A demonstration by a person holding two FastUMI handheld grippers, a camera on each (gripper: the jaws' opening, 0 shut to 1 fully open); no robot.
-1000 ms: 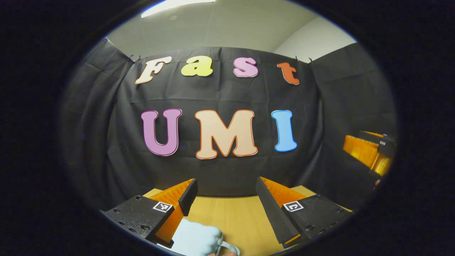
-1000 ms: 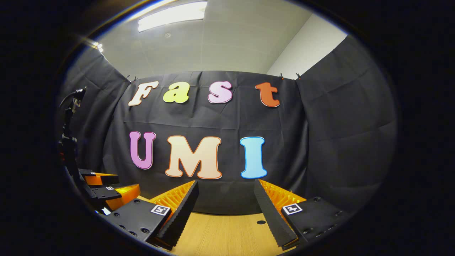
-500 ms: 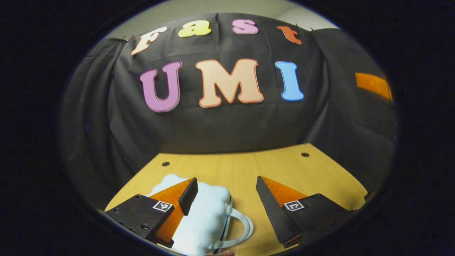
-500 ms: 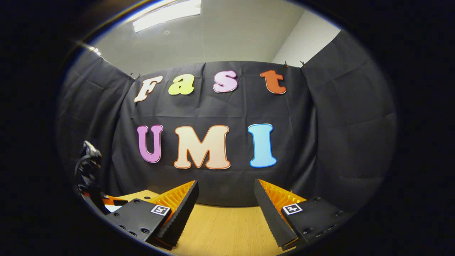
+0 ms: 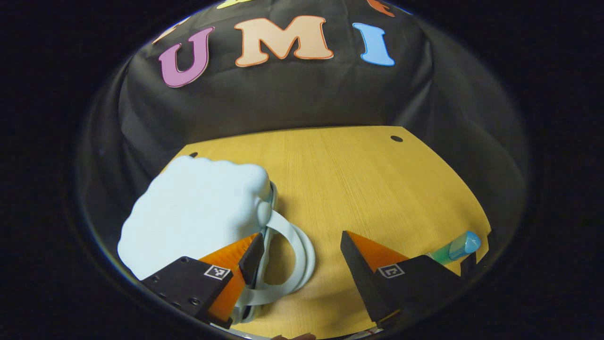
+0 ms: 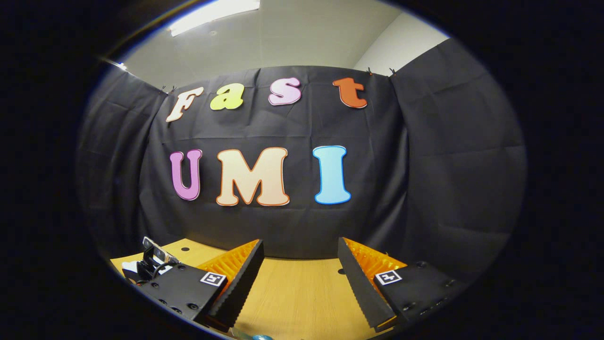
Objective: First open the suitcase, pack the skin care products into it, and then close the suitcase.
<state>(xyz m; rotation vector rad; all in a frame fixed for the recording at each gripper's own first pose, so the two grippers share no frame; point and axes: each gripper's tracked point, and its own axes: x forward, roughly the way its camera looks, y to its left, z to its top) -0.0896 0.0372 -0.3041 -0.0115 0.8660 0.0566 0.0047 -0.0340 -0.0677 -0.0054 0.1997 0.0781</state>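
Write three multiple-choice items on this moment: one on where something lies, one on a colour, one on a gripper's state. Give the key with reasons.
1. In the left gripper view, where does the suitcase lie relative to the left gripper?
A. Ahead and to the left
B. Far right table edge
C. Between the fingers

2. What colour is the suitcase?
A. Red
B. Pale blue
C. Black

3. How does the right gripper stand?
A. Shut on a bottle
B. Shut on nothing
C. Open, holding nothing

Key: 1 A, it sits on the wooden table left of the fingers, its handle reaching toward the gap. 2 B, its shell is pale blue. 3 C, the fingers are spread with bare table between them.
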